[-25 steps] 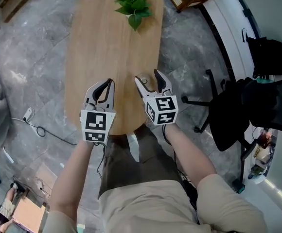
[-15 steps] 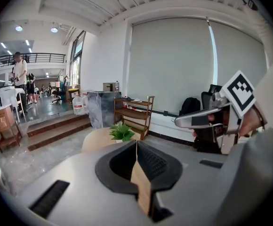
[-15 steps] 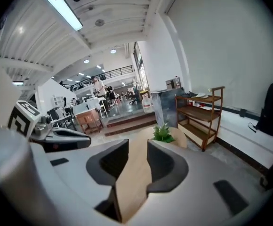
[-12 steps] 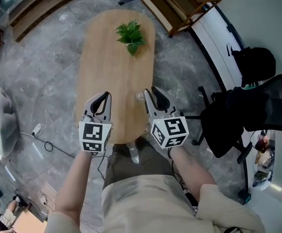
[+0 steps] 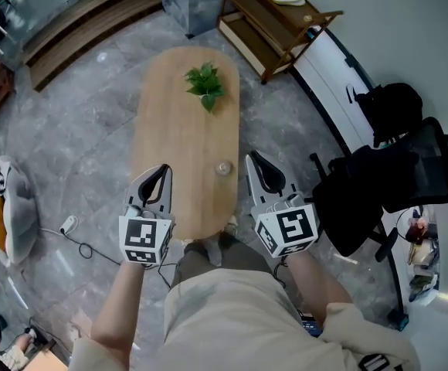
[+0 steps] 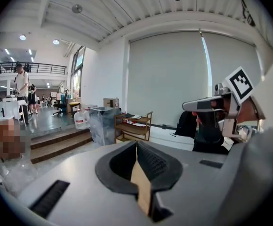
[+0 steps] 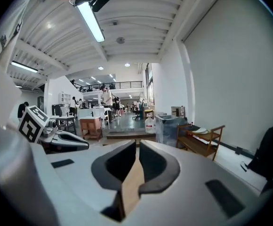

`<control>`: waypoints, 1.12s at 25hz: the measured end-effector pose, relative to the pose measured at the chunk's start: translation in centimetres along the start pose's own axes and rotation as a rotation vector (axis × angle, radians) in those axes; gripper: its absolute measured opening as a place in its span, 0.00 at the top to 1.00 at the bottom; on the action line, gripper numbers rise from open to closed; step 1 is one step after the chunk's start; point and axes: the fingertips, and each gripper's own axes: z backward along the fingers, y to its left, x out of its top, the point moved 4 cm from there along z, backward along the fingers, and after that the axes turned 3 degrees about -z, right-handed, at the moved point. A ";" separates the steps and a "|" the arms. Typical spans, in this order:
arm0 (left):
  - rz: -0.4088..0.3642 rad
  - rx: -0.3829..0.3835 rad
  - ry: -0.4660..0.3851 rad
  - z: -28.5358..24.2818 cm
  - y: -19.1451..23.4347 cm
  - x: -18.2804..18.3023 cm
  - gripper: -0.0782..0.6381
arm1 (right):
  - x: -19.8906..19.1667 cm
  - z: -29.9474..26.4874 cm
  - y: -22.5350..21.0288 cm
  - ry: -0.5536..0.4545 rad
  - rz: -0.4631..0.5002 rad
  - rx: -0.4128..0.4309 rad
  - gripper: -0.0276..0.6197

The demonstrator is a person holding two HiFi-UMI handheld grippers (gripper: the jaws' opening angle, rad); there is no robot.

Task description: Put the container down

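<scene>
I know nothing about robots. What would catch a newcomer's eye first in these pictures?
A long oval wooden table runs down the middle of the head view, with a leafy green plant at its far end and a small clear round container standing free towards its near end. Beside that end a person holds two grey tools with black-and-white marker cubes: the left tool shut, the right tool with jaws closing, nothing between them.

Right tongs (image 7: 137, 141) closing, apparently empty.
</scene>
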 end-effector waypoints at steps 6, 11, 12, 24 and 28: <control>-0.089 0.017 -0.060 5.3 -0.3 4.9 0.88 | 5.0 3.7 2.4 -0.063 0.126 0.035 0.94; -0.106 0.023 -0.147 9.0 -0.2 8.7 0.88 | 8.2 6.6 3.8 -0.074 0.144 0.057 0.95; -0.111 0.025 -0.157 9.5 -0.2 9.1 0.88 | 8.7 7.0 3.8 -0.069 0.135 0.047 0.95; -0.104 0.050 -0.216 13.6 0.3 11.2 0.88 | 11.1 9.2 5.9 -0.069 0.182 0.040 0.96; -0.118 0.042 -0.224 13.7 0.4 11.4 0.88 | 11.9 8.9 6.4 -0.086 0.188 0.052 0.96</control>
